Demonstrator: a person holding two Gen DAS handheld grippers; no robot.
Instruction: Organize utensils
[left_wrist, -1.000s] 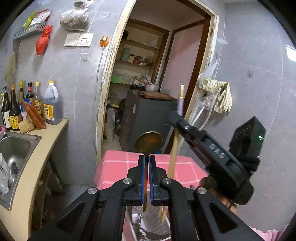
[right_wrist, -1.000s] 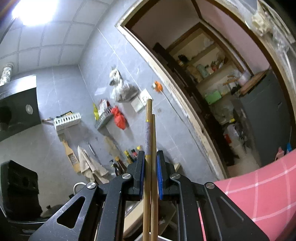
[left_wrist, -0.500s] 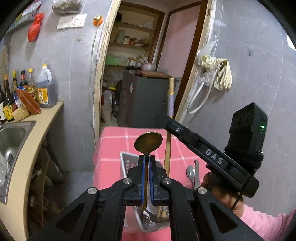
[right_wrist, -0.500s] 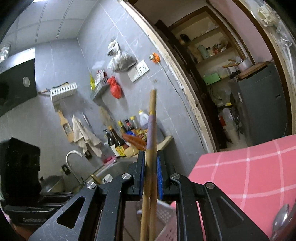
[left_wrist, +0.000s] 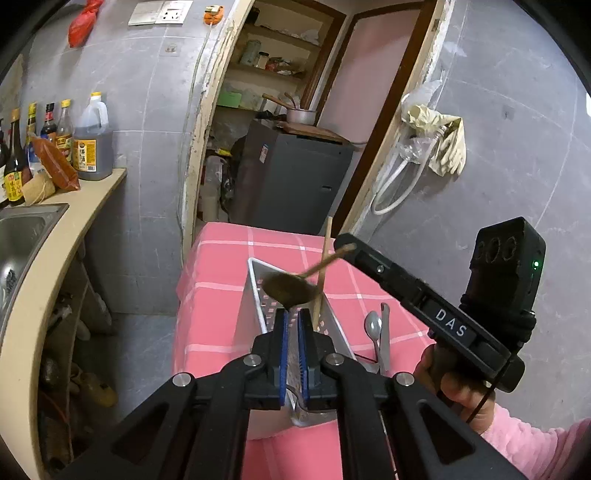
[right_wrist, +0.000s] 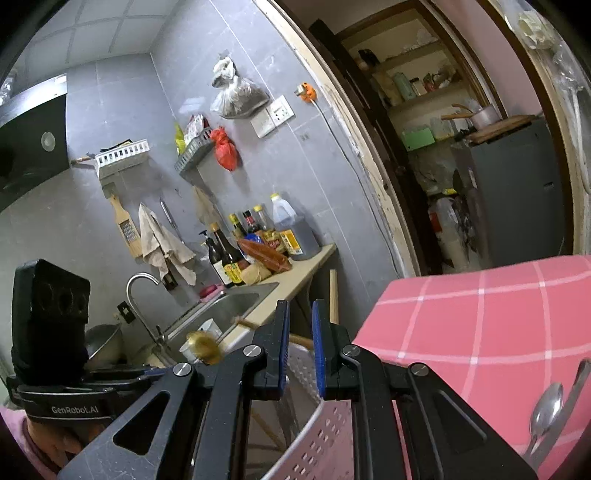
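A white perforated basket (left_wrist: 255, 291) (right_wrist: 314, 435) stands on the pink checked table (left_wrist: 221, 266). My left gripper (left_wrist: 291, 312) hovers over it, jaws a narrow gap apart with no handle showing between the pads. The brass spoon (left_wrist: 290, 293) (right_wrist: 203, 345) is blurred just above the fingertips. One chopstick (left_wrist: 323, 266) (right_wrist: 333, 291) stands upright in the basket; another (left_wrist: 325, 264) (right_wrist: 301, 339) tilts across. My right gripper (right_wrist: 299, 306) (left_wrist: 347, 245) is at the basket's far side, its pads slightly apart with nothing clamped.
A steel spoon (left_wrist: 373, 325) (right_wrist: 546, 406) and another utensil lie on the cloth right of the basket. A counter with a sink (left_wrist: 22, 236) and bottles (left_wrist: 92, 147) runs along the left. A grey cabinet (left_wrist: 295, 177) fills the doorway behind. A hand (left_wrist: 454, 387) holds the right gripper.
Both grippers came down over the basket. The spoon, earlier upright in the left jaws, has dropped and blurred. The chopsticks have left the gap between the right pads.
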